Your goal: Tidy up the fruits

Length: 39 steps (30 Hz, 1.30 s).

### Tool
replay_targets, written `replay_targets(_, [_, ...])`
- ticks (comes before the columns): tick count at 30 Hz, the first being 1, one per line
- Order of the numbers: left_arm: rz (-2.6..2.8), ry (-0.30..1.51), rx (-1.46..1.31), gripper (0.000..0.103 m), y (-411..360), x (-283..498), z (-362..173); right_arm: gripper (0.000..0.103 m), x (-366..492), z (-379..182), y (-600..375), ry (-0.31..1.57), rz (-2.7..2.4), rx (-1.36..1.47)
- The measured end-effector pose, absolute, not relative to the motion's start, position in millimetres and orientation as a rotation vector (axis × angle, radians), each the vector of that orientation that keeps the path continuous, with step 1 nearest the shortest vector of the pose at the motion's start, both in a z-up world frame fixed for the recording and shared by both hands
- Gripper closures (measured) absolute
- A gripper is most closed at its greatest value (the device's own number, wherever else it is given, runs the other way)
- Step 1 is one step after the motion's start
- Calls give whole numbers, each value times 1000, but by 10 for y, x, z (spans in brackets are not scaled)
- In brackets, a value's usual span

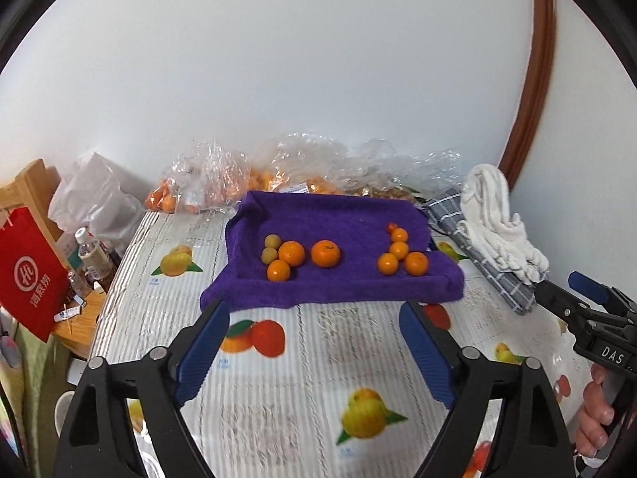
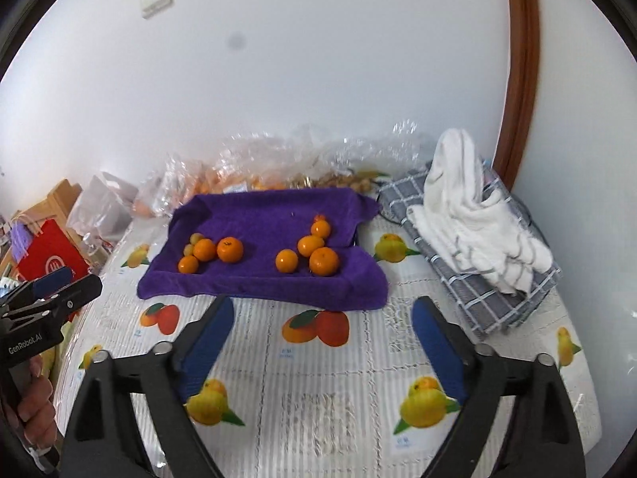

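A purple towel [image 1: 338, 215] [image 2: 258, 207] lies on the table with fruit in two groups. The left group has three oranges [image 1: 291, 253] [image 2: 204, 249] and two small tan fruits [image 1: 271, 241] [image 2: 195, 238]. The right group has several oranges [image 1: 416, 263] [image 2: 324, 261] and a small red fruit [image 1: 393, 227] [image 2: 319, 218]. My left gripper [image 1: 314, 310] is open and empty, in front of the towel's near edge. My right gripper [image 2: 322, 306] is open and empty, also just short of the towel. Each gripper shows at the other view's edge.
Clear plastic bags of fruit [image 1: 207, 183] [image 2: 254, 167] line the wall behind the towel. A white cloth [image 1: 497, 219] [image 2: 473, 215] lies on a grey checked cloth [image 2: 469, 283] at right. A fruit-print tablecloth [image 1: 310, 358] covers the table. A red bag [image 1: 32, 279] and bottles [image 1: 89, 255] stand left.
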<state>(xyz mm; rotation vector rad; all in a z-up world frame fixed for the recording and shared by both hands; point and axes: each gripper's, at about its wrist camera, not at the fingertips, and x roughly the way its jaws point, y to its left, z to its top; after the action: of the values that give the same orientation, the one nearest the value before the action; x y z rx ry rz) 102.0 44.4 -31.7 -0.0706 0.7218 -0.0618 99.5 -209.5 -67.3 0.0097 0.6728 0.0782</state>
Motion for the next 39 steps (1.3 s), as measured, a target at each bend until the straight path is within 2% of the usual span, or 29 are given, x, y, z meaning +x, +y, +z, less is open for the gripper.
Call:
replay_targets(11, [-58,642,-35,7,217,432,-148,0,437,-600,-2155,633,34,-24])
replay_targets(21, [-49,621,-32,7,151,165,-112,0,96,-554,-2239,591,31,7])
replay_targets(39, [-36,609,-22,7,142,35,-66,0,-30,-569,-2307,589,30,14])
